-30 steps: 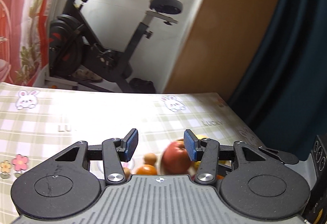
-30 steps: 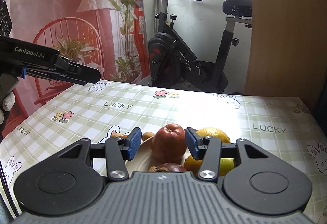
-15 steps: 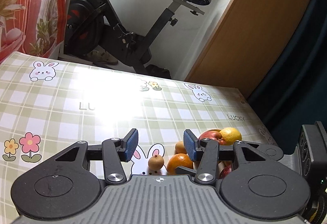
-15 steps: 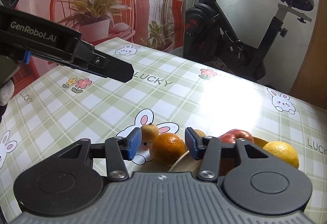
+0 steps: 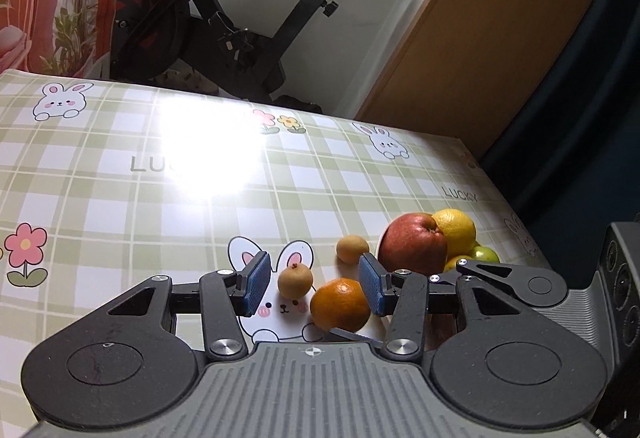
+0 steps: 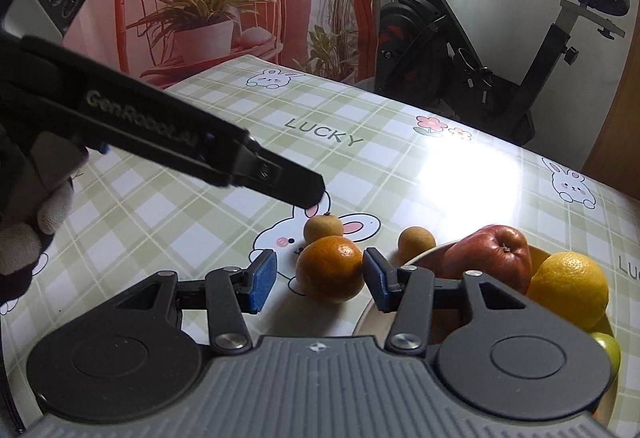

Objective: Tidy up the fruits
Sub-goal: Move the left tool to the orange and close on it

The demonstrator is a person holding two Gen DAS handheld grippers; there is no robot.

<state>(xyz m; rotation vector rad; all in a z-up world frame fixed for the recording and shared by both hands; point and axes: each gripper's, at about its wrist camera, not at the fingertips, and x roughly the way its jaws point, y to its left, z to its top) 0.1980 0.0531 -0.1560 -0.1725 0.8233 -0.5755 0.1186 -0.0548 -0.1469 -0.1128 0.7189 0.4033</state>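
In the right wrist view alone, a gloved hand (image 6: 24,238) grips the left gripper (image 6: 308,194)

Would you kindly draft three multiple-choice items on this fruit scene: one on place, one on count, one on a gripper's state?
1. Where is the tangerine?
A. on the tablecloth
B. in the bowl
C. held in a gripper

2. How many small tan fruits lie outside the bowl?
A. one
B. two
C. four

3. How is the right gripper?
A. shut on fruit
B. open
C. out of view

A: it rests on the cloth beside the bowl. B: two show. B: its pads stand apart around the tangerine.
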